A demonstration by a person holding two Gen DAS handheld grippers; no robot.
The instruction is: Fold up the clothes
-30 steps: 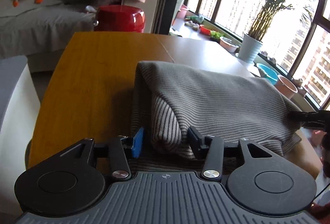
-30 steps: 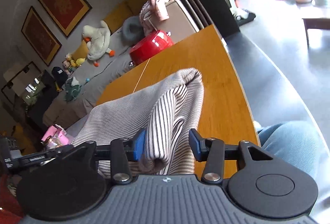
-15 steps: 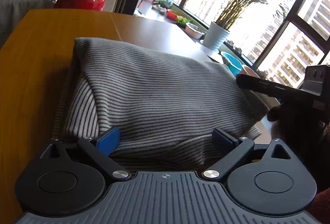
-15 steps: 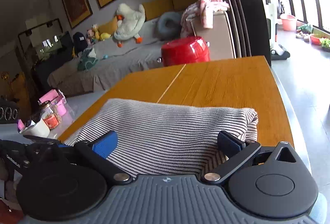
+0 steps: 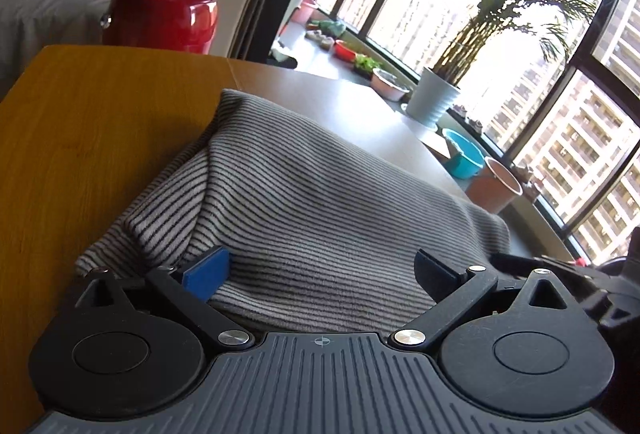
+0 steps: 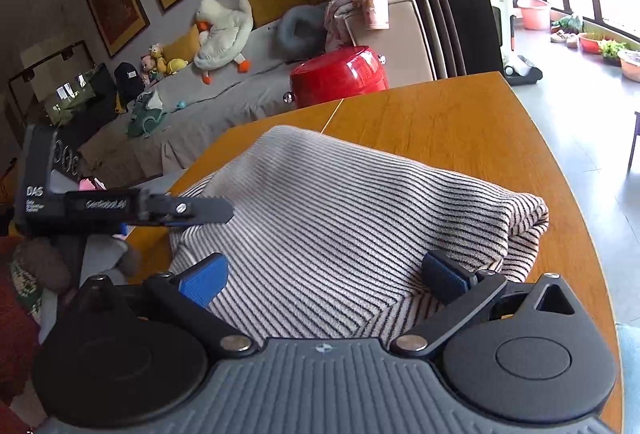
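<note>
Both grippers have let go since a second ago: then each pinched a bunched fold of the striped sweater, now the cloth lies released and flat under them. Left gripper [image 5: 322, 268] has just been opening; its jaws stand wide apart, the near edge of the sweater [image 5: 320, 202] lying between them but not pressed. Right gripper [image 6: 324, 280] likewise has just been opening, jaws spread fully, blue pads [image 6: 204, 280] resting at the sweater's near hem without pinching.

Landmark: the sweater. It sits folded into a thick, roughly rectangular bundle on the wooden table [image 5: 88, 122], at the table's near end. Right view shows the left gripper's finger reaching in at the sweater's left side. Beyond the sweater, off the table's far edge, a red pot [image 6: 340, 78]; further behind it a grey sofa with a plush duck [image 6: 224, 30]. To the sweater's right in the left view, a window ledge with a potted palm [image 5: 436, 100] and a blue bowl.

Handling judgement: knit is soft, limp, light, not slippery; layers will slump and slide over each other if lifted from one point. Best hold looks like the two corners of the near folded edge, pinching all layers together, one gripper per corner. Right-hand edge bulges, likely tucked sleeve; may spill
</note>
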